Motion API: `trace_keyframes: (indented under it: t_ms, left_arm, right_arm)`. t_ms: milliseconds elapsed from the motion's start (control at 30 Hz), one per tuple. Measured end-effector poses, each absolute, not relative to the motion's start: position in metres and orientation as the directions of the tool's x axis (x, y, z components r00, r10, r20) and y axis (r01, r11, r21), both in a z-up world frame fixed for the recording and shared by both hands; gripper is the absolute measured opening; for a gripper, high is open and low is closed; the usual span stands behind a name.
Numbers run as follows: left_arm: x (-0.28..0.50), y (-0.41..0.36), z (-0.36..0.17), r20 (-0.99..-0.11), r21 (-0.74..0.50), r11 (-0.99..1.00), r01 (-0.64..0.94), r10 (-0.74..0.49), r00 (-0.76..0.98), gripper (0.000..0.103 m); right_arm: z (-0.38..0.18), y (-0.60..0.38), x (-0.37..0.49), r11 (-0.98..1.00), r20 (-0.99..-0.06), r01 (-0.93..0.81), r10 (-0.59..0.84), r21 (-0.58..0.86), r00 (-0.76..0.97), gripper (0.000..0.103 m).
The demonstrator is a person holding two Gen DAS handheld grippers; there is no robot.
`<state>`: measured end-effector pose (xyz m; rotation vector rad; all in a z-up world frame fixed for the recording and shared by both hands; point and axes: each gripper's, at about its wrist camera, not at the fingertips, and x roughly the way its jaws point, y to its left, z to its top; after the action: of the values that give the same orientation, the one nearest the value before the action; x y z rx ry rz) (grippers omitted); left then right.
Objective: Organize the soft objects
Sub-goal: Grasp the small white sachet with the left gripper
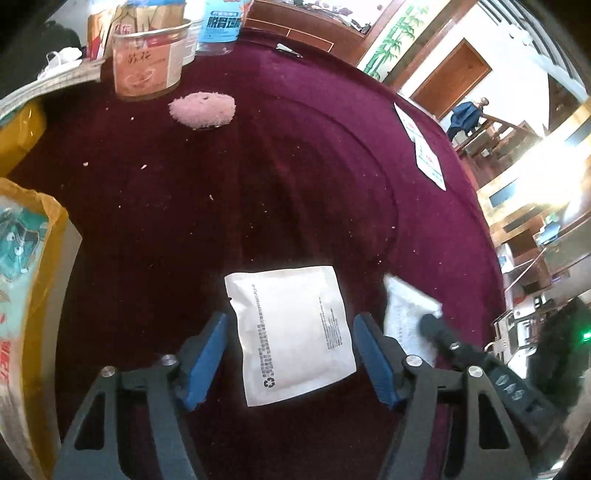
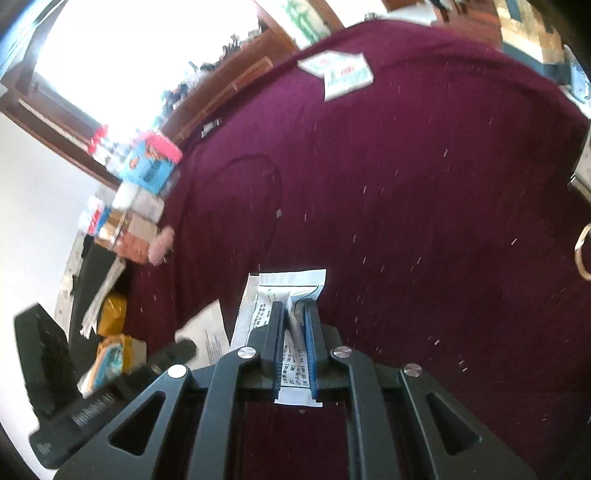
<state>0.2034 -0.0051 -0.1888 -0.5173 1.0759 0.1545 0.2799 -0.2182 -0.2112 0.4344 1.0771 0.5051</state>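
Observation:
A flat white pouch (image 1: 291, 332) with black print lies on the maroon tablecloth (image 1: 280, 177). My left gripper (image 1: 291, 343) is open, its blue-padded fingers on either side of the pouch, apart from it. My right gripper (image 2: 294, 314) is shut on a white printed sachet (image 2: 291, 291) and holds it above the cloth; that sachet (image 1: 406, 314) also shows in the left wrist view, to the right of the pouch. A fluffy pink puff (image 1: 202, 109) lies far back on the cloth, seen too in the right wrist view (image 2: 161, 245). The pouch's corner (image 2: 207, 328) shows left of my right gripper.
A clear jar with an orange label (image 1: 147, 62) and a blue-labelled bottle (image 1: 221, 26) stand behind the puff. Yellow packets (image 1: 26, 266) lie at the left edge. White cards (image 1: 424, 147) lie at the table's far right edge. A wooden sideboard (image 1: 306, 29) stands beyond.

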Motion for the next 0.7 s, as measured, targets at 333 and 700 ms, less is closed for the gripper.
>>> trace_keyframes:
  t_ms: [333, 700]
  left_arm:
    - [0.198, 0.008, -0.189, -0.861, -0.383, 0.834, -0.396, -0.167, 0.481, 0.061]
    - [0.195, 0.023, -0.194, -0.815, -0.504, 0.742, -0.442, -0.238, 0.529, 0.049]
  right_arm:
    - [-0.211, -0.216, 0.279, 0.826, -0.724, -0.180, 0.557, 0.535, 0.407, 0.010]
    - [-0.207, -0.188, 0.266, 0.854, -0.756, -0.293, 0.517, 0.429, 0.401, 0.011]
